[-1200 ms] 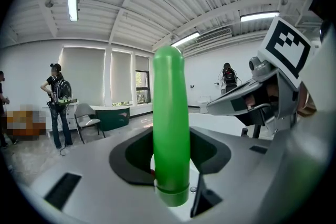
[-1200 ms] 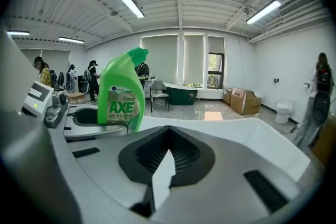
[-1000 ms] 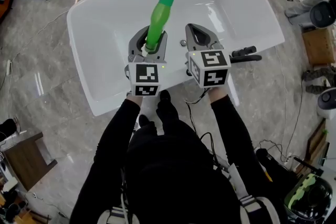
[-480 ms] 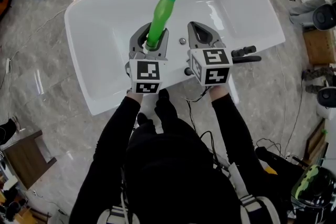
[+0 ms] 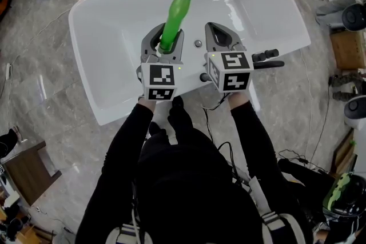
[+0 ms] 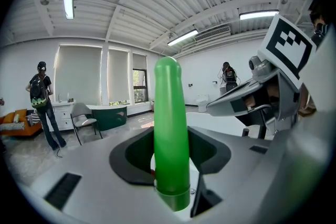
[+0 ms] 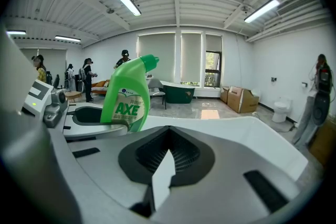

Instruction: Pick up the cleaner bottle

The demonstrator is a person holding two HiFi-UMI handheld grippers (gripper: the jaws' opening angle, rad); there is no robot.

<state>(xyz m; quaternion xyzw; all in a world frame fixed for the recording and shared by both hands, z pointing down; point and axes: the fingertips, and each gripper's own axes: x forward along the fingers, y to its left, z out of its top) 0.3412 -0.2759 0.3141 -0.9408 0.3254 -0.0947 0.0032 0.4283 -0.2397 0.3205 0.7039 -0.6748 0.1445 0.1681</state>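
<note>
Left gripper: jaws closed on the cleaner bottle. In the left gripper view the dark pads press on both flanks of the green body near its lower end. No gap shows on either side.

Right gripper: jaws drawn together with nothing held. In the right gripper view only a thin white sliver shows between the pads. It sits at 3 o'clock of the left gripper, close beside it and not touching the bottle.

Bottle position, head view: it lies over the basin of the white bathtub, at 12 o'clock from the left gripper's marker cube. I cannot tell whether its base touches the tub.

Bottle orientation: the long axis runs out of the jaws toward about 1 o'clock in the head view, with the cap at the far end. In the left gripper view it stands straight along the jaw line, seen edge-on with the top at 12 o'clock. From the right gripper view it sits at 10 o'clock, label facing that camera, and the neck bends toward 2 o'clock at the tip.

A black fitting sits on the tub rim at 3 o'clock of the right gripper.
</note>
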